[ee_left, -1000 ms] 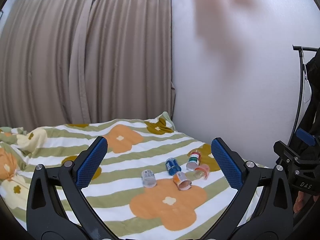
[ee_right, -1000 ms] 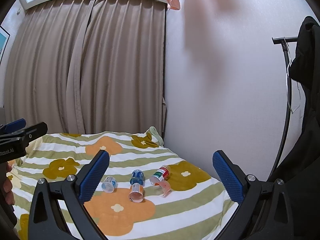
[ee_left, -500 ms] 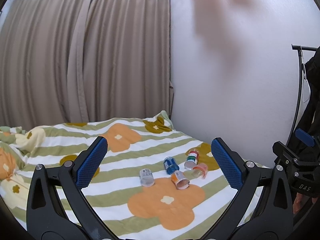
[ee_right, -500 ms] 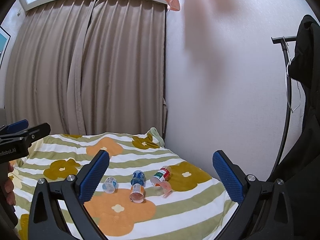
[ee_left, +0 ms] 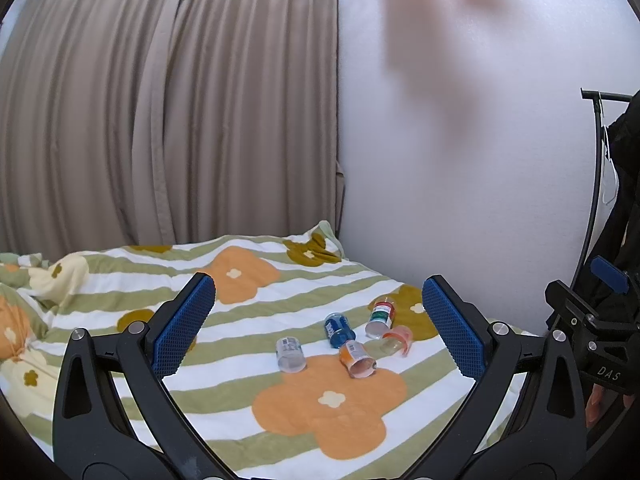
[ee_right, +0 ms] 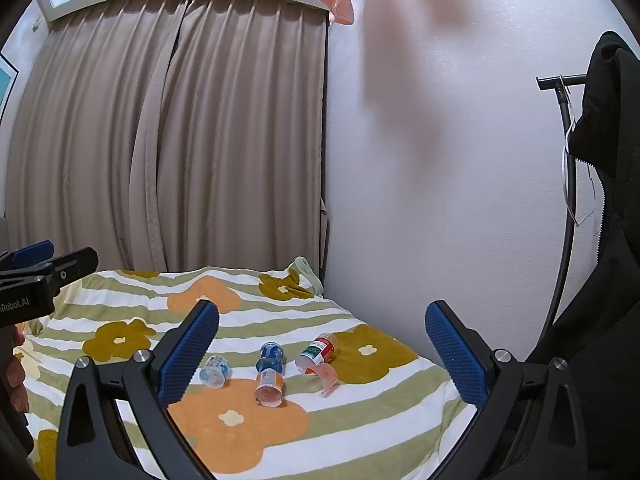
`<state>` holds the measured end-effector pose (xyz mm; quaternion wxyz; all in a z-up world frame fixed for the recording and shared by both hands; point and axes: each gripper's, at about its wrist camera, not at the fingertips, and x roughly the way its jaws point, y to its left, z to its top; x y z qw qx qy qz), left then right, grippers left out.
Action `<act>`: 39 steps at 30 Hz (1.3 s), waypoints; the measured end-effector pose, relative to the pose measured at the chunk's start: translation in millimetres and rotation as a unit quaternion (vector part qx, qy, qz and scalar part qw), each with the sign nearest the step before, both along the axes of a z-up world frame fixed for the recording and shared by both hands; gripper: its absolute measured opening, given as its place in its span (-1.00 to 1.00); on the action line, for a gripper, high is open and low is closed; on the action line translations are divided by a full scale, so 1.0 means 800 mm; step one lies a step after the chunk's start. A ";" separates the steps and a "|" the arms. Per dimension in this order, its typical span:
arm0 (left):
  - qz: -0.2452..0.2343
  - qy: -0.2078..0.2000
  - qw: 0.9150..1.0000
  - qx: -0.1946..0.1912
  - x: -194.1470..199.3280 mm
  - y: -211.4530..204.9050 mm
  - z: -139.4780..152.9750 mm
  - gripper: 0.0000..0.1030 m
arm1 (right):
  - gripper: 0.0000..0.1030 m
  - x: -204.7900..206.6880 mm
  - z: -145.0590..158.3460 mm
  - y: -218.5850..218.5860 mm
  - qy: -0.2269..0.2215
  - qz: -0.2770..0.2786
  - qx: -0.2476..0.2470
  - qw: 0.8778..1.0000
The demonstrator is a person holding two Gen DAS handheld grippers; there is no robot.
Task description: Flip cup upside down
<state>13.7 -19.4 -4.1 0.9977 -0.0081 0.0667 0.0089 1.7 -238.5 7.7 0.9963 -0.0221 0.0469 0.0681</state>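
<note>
Several small cups lie on their sides on a flowered, striped bedspread. There is a pale blue-white one, a dark blue one, an orange one, a red-green one and a clear pink one. My left gripper is open and empty, held well short of the cups. My right gripper is open and empty too, also well back from them.
Beige curtains hang behind the bed and a white wall runs along its right side. A black clothes rack with dark clothing stands at the right. The other gripper shows at the edge of each view.
The view has shifted slightly: the cups sit a little lower and nearer in both wrist views. Both grippers stay open and nothing has been touched.
</note>
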 end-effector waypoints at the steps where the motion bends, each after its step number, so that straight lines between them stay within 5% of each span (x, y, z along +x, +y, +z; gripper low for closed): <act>1: -0.001 0.000 1.000 -0.001 0.000 -0.001 0.000 0.99 | 1.00 0.000 0.000 0.000 0.000 0.000 0.000 1.000; 18: -0.012 0.011 1.000 -0.002 0.005 0.006 0.001 0.99 | 1.00 0.003 -0.005 0.000 0.013 -0.003 -0.005 1.000; 21: -0.029 0.028 0.999 0.020 0.024 0.003 0.007 1.00 | 1.00 0.012 -0.007 -0.002 0.025 0.002 -0.008 1.000; 31: -0.098 0.117 0.987 0.057 0.193 -0.003 0.050 0.99 | 1.00 0.093 -0.034 0.005 0.094 0.052 -0.015 0.994; 36: -0.114 0.231 0.965 0.052 0.332 -0.015 0.014 0.99 | 1.00 0.141 -0.073 0.016 0.119 0.061 -0.026 0.991; 39: -0.108 0.302 0.946 0.047 0.414 -0.018 -0.039 0.99 | 1.00 0.179 -0.111 0.025 0.149 0.076 -0.033 0.985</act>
